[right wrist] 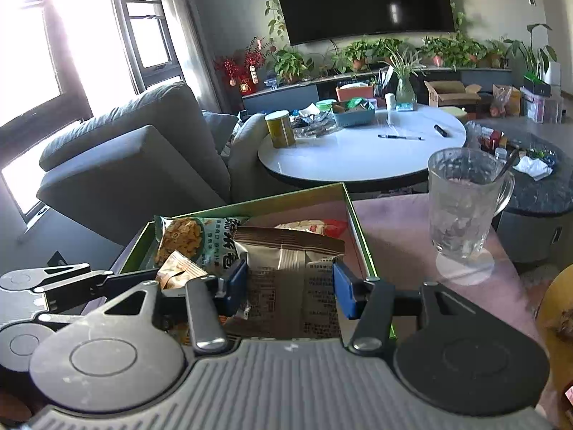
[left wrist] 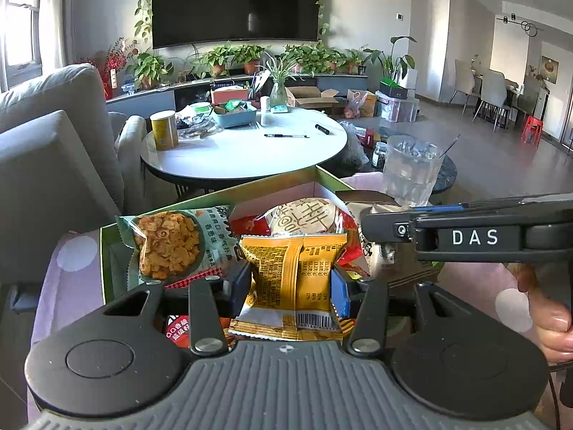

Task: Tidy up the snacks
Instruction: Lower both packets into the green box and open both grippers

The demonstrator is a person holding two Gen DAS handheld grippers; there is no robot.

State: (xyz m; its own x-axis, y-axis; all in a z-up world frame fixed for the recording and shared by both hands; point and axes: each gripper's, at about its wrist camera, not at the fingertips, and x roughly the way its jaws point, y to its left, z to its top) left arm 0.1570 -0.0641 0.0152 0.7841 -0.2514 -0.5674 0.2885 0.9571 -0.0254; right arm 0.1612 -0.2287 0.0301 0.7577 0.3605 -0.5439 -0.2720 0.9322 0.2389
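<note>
Green box (left wrist: pixel 107 247) holds snack packets; left tool (left wrist: pixel 292 286) apparently grips yellow packet (left wrist: pixel 297 268).

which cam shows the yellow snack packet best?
Left wrist: the yellow snack packet fills the centre, back side and barcode readable, between the left gripper's jaws. Right wrist shows only a crumpled orange corner, probably the same packet.

Left gripper (left wrist: pixel 292 283) and right gripper (right wrist: pixel 290 288) angle downward, jaws clamped, side by side

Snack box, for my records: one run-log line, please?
left hand-held gripper: shut on yellow packet | right hand-held gripper: shut on brown packet
</note>
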